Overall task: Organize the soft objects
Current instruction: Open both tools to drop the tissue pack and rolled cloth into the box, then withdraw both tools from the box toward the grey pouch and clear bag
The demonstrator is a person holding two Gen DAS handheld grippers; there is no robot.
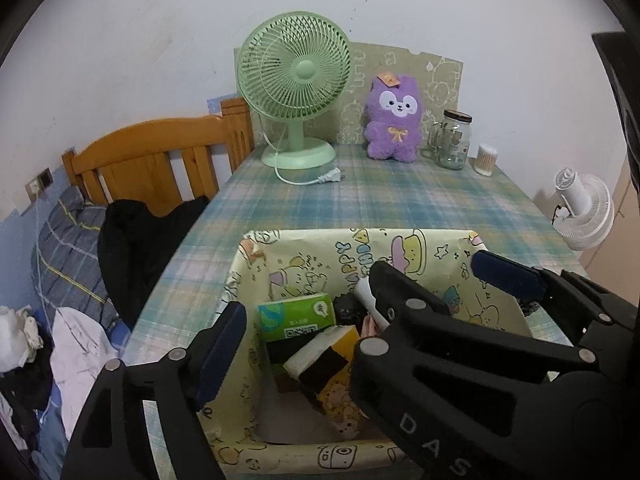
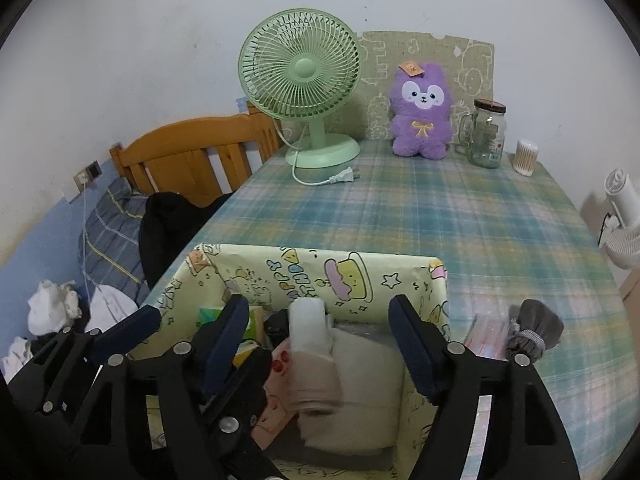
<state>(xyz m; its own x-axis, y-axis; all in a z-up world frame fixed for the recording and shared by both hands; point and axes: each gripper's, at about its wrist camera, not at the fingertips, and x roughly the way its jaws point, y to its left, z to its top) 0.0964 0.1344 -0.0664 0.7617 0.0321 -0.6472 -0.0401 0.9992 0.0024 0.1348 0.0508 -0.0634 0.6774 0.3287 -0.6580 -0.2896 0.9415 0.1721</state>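
One box (image 2: 360,276) | holds tissue pack (image 1: 298,314), white roll (image 2: 310,324), beige cloth (image 2: 360,392)

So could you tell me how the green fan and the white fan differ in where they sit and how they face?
The green fan stands upright on its own base on the table by the wall; the white fan sits off the table's right edge, and how it is held up cannot be seen. The green fan faces the camera; the white fan shows its back and motor housing. The green fan's plug lies loose on the cloth. Both have round wire grilles.
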